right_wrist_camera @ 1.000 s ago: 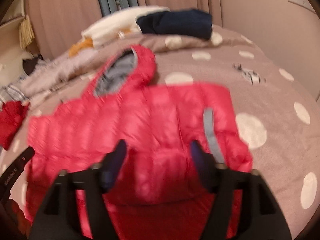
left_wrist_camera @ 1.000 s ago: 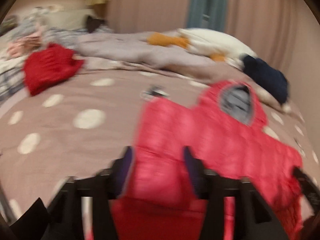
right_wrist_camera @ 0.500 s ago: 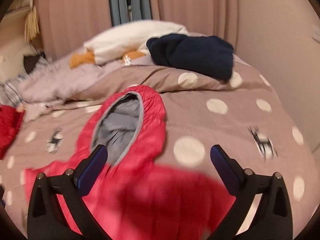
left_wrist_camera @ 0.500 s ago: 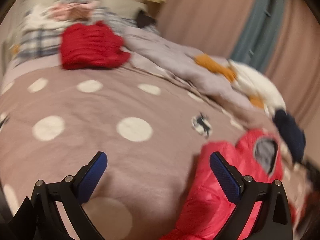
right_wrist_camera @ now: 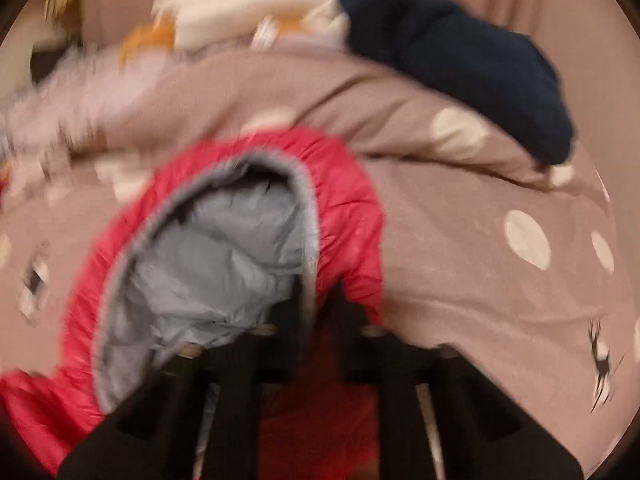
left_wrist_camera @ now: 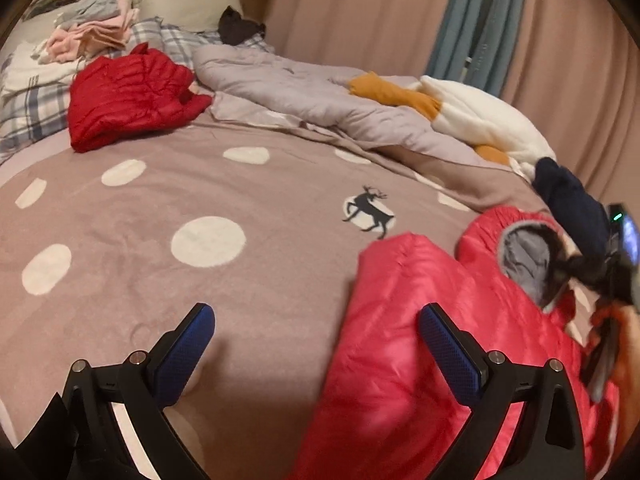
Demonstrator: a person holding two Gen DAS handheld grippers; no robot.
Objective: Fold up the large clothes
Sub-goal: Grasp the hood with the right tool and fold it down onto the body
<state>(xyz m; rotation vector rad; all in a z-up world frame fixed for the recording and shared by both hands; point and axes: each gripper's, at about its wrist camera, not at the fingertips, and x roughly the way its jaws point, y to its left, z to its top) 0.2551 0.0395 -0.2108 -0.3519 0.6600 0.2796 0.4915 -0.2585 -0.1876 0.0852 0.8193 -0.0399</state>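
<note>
- Pink jacket [left_wrist_camera: 404, 344] lies on the spotted blanket [left_wrist_camera: 168, 184], hood [right_wrist_camera: 224, 248] toward the far end of the bed, grey lining showing.
- L gripper [left_wrist_camera: 316, 332] hangs wide open at the jacket's left edge; nothing held. Its right finger is over the pink fabric, its left finger [left_wrist_camera: 184, 352] over bare blanket.
- R gripper [right_wrist_camera: 316, 312] is clamped on the hood's rim, jaws pinched tight on the grey trim and pink shell. View is blurred, so pad detail can't be made out.
- From the L view, the R gripper shows at the far right edge, over the hood.
- Red jacket [left_wrist_camera: 128, 96] sits folded at the back left, well apart from the pink one.
- Navy garment [right_wrist_camera: 460, 64] lies just beyond the hood, on a blanket ridge.
- White-and-orange plush [left_wrist_camera: 472, 116] rests on a rumpled grey quilt [left_wrist_camera: 304, 92] by the curtain [left_wrist_camera: 472, 24].
- Deer print [left_wrist_camera: 370, 210] on the blanket, near the jacket's upper left corner.
- Pile of pale clothes [left_wrist_camera: 88, 36] on plaid pillows, back left.
</note>
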